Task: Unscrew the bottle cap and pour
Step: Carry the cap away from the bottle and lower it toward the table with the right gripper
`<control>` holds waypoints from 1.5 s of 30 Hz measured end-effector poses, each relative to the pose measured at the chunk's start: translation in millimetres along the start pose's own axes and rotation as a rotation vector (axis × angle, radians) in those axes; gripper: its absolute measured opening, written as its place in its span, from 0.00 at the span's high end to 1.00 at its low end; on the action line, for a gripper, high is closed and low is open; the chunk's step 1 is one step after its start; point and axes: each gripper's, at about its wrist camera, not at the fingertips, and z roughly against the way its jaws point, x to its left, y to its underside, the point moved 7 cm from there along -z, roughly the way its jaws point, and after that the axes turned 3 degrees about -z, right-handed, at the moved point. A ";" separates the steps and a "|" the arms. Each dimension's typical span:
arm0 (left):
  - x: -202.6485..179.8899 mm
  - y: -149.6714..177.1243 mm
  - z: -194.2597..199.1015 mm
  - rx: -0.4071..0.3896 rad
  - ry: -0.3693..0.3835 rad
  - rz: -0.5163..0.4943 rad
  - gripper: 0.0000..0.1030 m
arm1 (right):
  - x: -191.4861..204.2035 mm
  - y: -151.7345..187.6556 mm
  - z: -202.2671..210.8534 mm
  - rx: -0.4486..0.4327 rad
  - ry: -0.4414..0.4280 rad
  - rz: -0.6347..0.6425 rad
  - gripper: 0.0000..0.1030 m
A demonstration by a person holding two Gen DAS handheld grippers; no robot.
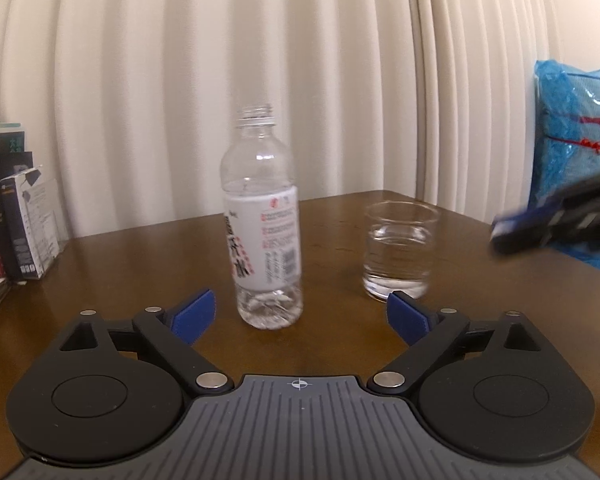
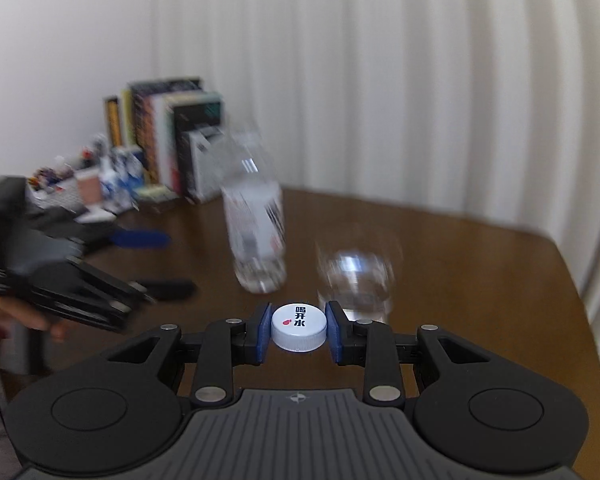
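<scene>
My right tool [image 2: 299, 330] is clamped on the cap [image 2: 299, 326], which sits square between the blue pads; if I ease that grip the cap drops to the surface [image 2: 480, 280] and may roll off. My left tool [image 1: 300, 316] is spread wide and holds nothing. Just ahead of it the bottle [image 1: 263, 220] stands upright and open, a little left of centre, so a skewed close could knock it over and spill. Right of the bottle stands the glass [image 1: 398, 252], already holding water. A careless sweep could clip it.
</scene>
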 end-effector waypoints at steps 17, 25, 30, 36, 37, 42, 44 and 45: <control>-19.7 9.0 34.6 0.002 -0.022 0.045 0.08 | 2.9 39.2 -27.7 0.113 0.139 0.008 0.69; -20.5 9.7 36.8 0.002 -0.025 0.046 0.08 | -0.2 43.1 -32.1 0.120 0.148 0.003 0.69; -21.8 11.2 35.5 0.008 -0.020 0.048 0.08 | -0.8 43.8 -32.0 0.124 0.153 0.003 0.69; -23.0 11.8 36.2 0.009 -0.021 0.049 0.08 | -1.8 43.1 -32.8 0.125 0.157 0.000 0.68; -23.1 11.9 36.5 0.009 -0.022 0.049 0.08 | -1.9 43.0 -32.8 0.125 0.157 0.001 0.68; -23.0 12.0 37.1 0.012 -0.027 0.053 0.07 | -1.8 42.5 -33.1 0.124 0.161 0.001 0.68; -23.8 11.7 38.0 0.012 -0.032 0.056 0.07 | -1.1 39.3 -29.4 0.095 0.171 0.002 0.68; -24.3 11.7 38.8 0.012 -0.036 0.056 0.07 | -0.4 34.9 -23.7 0.065 0.172 -0.005 0.68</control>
